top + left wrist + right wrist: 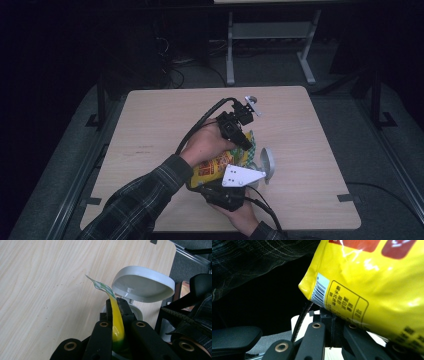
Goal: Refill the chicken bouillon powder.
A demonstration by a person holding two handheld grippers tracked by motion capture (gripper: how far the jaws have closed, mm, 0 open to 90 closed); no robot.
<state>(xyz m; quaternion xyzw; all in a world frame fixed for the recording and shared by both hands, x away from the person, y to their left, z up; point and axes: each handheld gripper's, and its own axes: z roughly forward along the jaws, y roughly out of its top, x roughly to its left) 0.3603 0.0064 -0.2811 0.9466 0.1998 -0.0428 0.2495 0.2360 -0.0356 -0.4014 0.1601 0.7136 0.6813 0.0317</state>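
Observation:
A yellow snack bag (212, 169) with a green-and-white checked top is held up over the table's front middle, between both grippers. My left gripper (244, 142) points down at it from the far side; in the left gripper view its jaws (115, 304) are shut on the bag's thin top edge (116, 322). From the near side, my right gripper (235, 186), under its grey plate, meets the bag. In the right gripper view the bag (372, 282) hangs over the jaws (332, 316), which look shut on its lower edge. A small white bin (268, 162) stands just right of the bag with its lid (142, 283) flipped up.
The light wooden table (155, 125) carries nothing else. Its right edge lies close beyond the bin (172, 255). A metal frame table (270, 45) stands on the dark floor behind. Plaid sleeves (145, 200) come in from the bottom.

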